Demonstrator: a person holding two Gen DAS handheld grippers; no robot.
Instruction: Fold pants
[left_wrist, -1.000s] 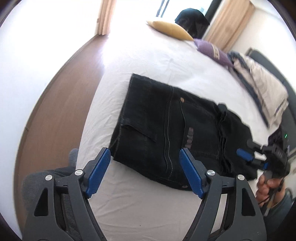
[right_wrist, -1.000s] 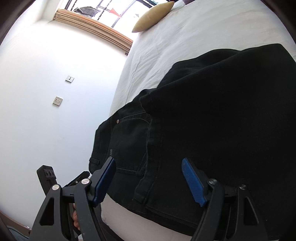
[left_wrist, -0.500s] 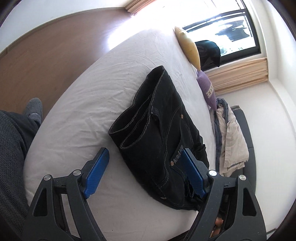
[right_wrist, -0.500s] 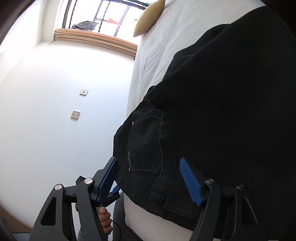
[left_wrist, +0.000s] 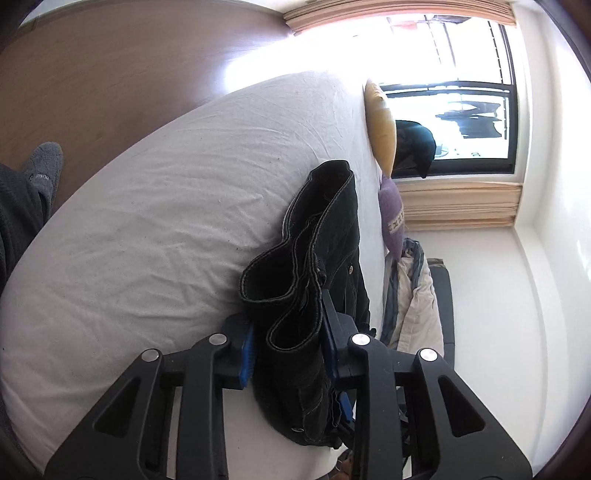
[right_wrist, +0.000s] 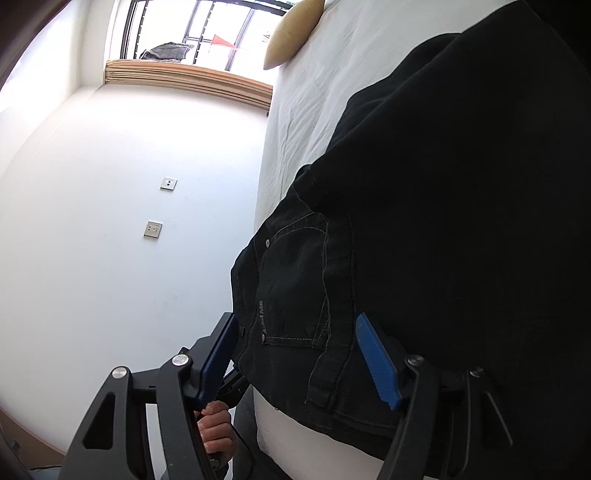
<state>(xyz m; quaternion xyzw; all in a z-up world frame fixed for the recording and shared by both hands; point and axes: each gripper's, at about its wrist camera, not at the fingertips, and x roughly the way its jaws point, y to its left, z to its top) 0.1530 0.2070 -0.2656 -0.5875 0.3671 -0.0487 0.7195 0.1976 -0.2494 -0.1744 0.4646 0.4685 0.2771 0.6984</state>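
Black denim pants (left_wrist: 325, 229) lie folded on a white bed sheet (left_wrist: 147, 240). My left gripper (left_wrist: 288, 317) has its jaws closing; the blue pads (left_wrist: 245, 350) press on the stacked near edge of the pants from both sides. In the right wrist view the pants (right_wrist: 443, 184) fill the right half, back pocket and waistband towards me. My right gripper (right_wrist: 295, 317) stands open around the pocket corner, the cloth lying between its fingers without being pinched. A hand (right_wrist: 218, 424) shows below its left finger.
A yellow pillow (left_wrist: 382, 129), a purple cushion (left_wrist: 393, 214) and a heap of pale bedding (left_wrist: 413, 306) line the bed's far side by the window. Brown wood floor (left_wrist: 110, 74) and a grey slippered foot (left_wrist: 42, 173) lie to the left. Two wall sockets (right_wrist: 153, 229) face the bed.
My left gripper rolled, dropped to the near edge of the pants and went from wide open to clamped on the folded cloth. The right gripper stayed about where it was.
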